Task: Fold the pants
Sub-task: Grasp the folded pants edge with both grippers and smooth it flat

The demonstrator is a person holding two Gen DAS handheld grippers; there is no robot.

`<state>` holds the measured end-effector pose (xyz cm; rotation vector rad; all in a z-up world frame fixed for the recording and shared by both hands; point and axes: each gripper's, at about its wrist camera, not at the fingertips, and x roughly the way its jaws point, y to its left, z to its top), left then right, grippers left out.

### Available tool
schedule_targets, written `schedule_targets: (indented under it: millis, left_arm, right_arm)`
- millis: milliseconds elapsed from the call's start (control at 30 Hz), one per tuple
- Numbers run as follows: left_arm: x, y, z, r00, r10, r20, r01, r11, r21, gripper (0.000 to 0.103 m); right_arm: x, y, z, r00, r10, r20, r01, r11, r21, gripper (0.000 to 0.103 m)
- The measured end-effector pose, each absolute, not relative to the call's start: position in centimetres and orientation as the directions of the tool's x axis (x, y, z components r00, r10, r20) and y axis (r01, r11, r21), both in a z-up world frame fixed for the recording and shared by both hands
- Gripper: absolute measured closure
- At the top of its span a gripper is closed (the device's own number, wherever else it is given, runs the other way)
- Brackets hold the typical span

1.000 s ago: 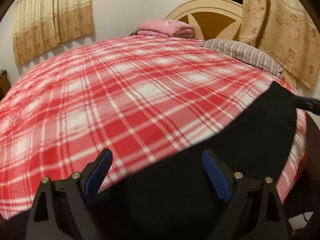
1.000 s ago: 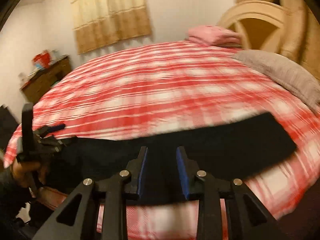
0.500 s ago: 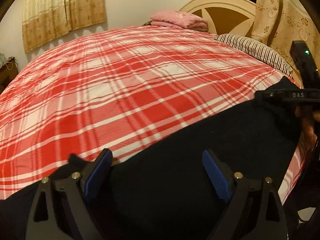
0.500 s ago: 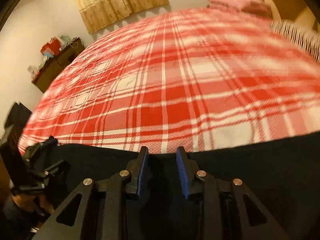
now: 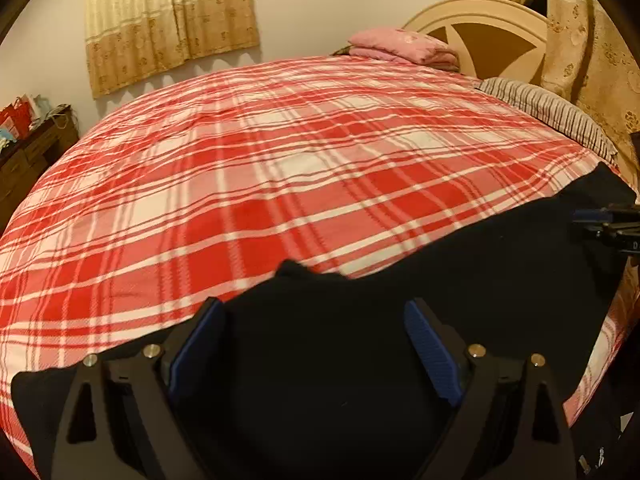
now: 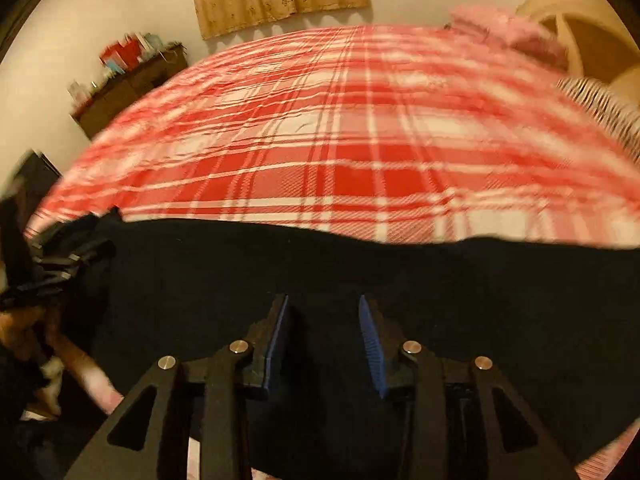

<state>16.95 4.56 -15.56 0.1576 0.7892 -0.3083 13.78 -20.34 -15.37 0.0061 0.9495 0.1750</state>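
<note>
Black pants lie stretched along the near edge of a red plaid bed. My left gripper stands wide open over one end, with the dark cloth under and between its blue pads but not pinched. In the right wrist view the pants fill the lower half. The jaws of my right gripper are opening there, with cloth below them and no pad pressing on it. Each gripper shows at the other view's edge: right gripper, left gripper with a hand behind it.
Folded pink bedding and a striped pillow lie by the cream headboard. A dark dresser with small items stands by the left wall. Curtains hang behind, and the plaid cover spreads beyond the pants.
The right jaws were narrow on the cloth and now stand wider apart. Both grippers came down towards the bed's near edge, and the pants now lie flat along it.
</note>
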Motion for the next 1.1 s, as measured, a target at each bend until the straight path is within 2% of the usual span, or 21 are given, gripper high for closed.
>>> schedule_targets:
  millis: [33, 133, 200, 367, 600, 733, 933, 1100]
  left_arm:
    - [17.0, 4.9, -15.7, 0.659, -0.207, -0.723, 0.322, 0.946, 0.022, 0.009]
    - [16.7, 5.9, -16.2, 0.650, -0.200, -0.733, 0.303, 0.953, 0.009, 0.009]
    - [16.5, 6.3, -16.5, 0.646, -0.194, -0.738, 0.301, 0.954, 0.012, 0.009]
    - [16.3, 7.2, -16.7, 0.651, -0.187, -0.736, 0.285, 0.959, 0.008, 0.009]
    - [15.2, 7.3, -16.1, 0.661, -0.204, -0.722, 0.290, 0.957, -0.005, 0.009]
    - [15.2, 6.7, -17.4, 0.656, -0.186, -0.732, 0.294, 0.955, 0.021, 0.003]
    - [13.5, 7.0, -16.2, 0.684, -0.171, -0.709, 0.304, 0.951, 0.064, 0.003]
    - [11.1, 10.2, -16.1, 0.721, -0.050, -0.691, 0.240, 0.953, 0.182, 0.003]
  right_arm:
    - [13.5, -19.7, -15.1, 0.588, 0.087, -0.804, -0.143, 0.990, 0.003, 0.048]
    - [13.1, -18.4, -15.2, 0.603, -0.040, -0.797, -0.140, 0.978, -0.156, 0.047]
    - [13.1, -18.3, -16.0, 0.583, -0.066, -0.810, -0.144, 0.972, -0.183, 0.047]
    - [13.0, -20.0, -16.0, 0.588, -0.032, -0.808, -0.121, 0.984, -0.127, 0.043]
    - [11.9, -20.9, -15.3, 0.603, -0.059, -0.796, -0.102, 0.983, -0.150, 0.043]
    - [12.0, -21.7, -16.4, 0.614, -0.060, -0.787, -0.110, 0.981, -0.161, 0.036]
    - [12.0, -21.7, -16.6, 0.630, -0.057, -0.775, -0.109, 0.981, -0.160, 0.035]
    - [11.8, -21.8, -16.7, 0.641, -0.053, -0.765, -0.107, 0.982, -0.157, 0.034]
